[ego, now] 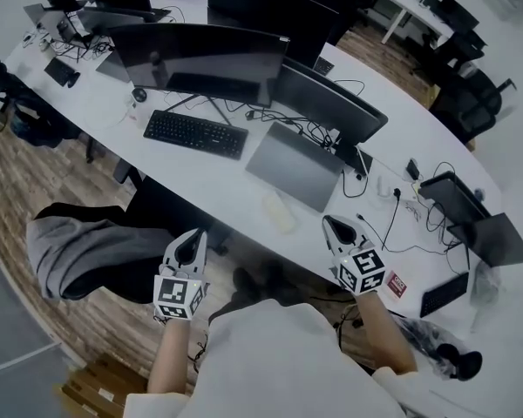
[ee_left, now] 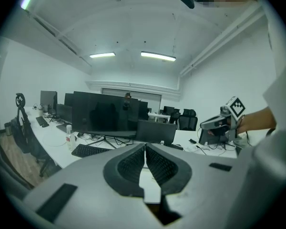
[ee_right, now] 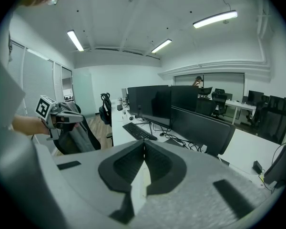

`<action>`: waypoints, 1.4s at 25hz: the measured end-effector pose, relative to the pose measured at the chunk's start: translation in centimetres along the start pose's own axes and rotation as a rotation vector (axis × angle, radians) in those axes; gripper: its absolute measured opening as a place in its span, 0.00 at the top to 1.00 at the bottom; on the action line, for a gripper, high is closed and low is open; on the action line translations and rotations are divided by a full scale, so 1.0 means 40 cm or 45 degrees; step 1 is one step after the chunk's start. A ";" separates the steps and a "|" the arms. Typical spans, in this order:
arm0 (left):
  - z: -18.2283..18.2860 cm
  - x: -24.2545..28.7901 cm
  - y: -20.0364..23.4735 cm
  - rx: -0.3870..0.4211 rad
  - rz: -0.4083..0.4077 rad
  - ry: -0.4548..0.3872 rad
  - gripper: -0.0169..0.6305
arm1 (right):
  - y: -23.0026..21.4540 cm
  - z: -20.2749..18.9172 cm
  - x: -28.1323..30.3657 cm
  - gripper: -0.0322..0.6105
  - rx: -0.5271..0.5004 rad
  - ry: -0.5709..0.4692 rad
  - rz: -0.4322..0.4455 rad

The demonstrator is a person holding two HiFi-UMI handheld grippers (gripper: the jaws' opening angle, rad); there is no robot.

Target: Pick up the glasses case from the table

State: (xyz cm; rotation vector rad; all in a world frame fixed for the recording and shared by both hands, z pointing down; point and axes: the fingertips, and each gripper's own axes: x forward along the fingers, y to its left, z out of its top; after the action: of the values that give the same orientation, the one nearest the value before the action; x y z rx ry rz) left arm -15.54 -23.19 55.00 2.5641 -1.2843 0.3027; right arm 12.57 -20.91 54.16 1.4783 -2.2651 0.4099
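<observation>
The glasses case (ego: 279, 212), a pale cream oblong, lies near the front edge of the white desk (ego: 227, 181). In the head view it sits between my two grippers and a little beyond them. My left gripper (ego: 192, 239) hangs off the desk's front edge, left of the case, with its jaws shut and empty (ee_left: 145, 148). To the right of the case, my right gripper (ego: 332, 224) hovers over the desk edge, also shut on nothing (ee_right: 144, 143). Neither gripper view shows the case clearly. Each gripper appears in the other's view: the right gripper (ee_left: 218, 122), the left gripper (ee_right: 61, 115).
Behind the case lie a dark slab (ego: 295, 165) and a black keyboard (ego: 195, 133), with large monitors (ego: 209, 57) further back. Cables and a small red-and-white card (ego: 397, 284) are at the right. An office chair with a grey garment (ego: 87, 251) stands at the left.
</observation>
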 end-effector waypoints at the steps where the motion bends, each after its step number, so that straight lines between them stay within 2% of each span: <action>1: 0.002 0.004 0.000 0.000 0.003 0.000 0.96 | -0.003 0.002 0.005 0.95 -0.005 0.001 0.005; 16: 0.022 0.080 -0.032 -0.066 0.128 -0.009 0.95 | -0.091 0.020 0.094 0.92 -0.055 0.047 0.152; 18: 0.018 0.089 -0.030 -0.076 0.143 -0.003 0.95 | -0.091 0.015 0.111 0.82 -0.065 0.075 0.194; 21: 0.007 0.099 -0.032 -0.087 0.164 0.008 0.96 | -0.075 -0.004 0.138 0.41 -0.083 0.153 0.290; 24: 0.001 0.103 -0.029 -0.099 0.191 0.014 0.95 | -0.070 -0.024 0.165 0.25 -0.087 0.213 0.334; 27: -0.001 0.102 -0.027 -0.105 0.212 0.017 0.95 | -0.071 -0.046 0.188 0.22 -0.084 0.260 0.343; 35: -0.029 0.101 -0.024 -0.130 0.250 0.039 0.95 | -0.059 -0.098 0.237 0.21 -0.129 0.361 0.399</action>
State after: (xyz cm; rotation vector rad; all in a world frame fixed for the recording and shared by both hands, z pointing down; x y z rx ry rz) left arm -12.47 -25.33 57.15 2.3444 -1.5030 0.3044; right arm 12.03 -27.66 62.22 0.9486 -2.2489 0.5488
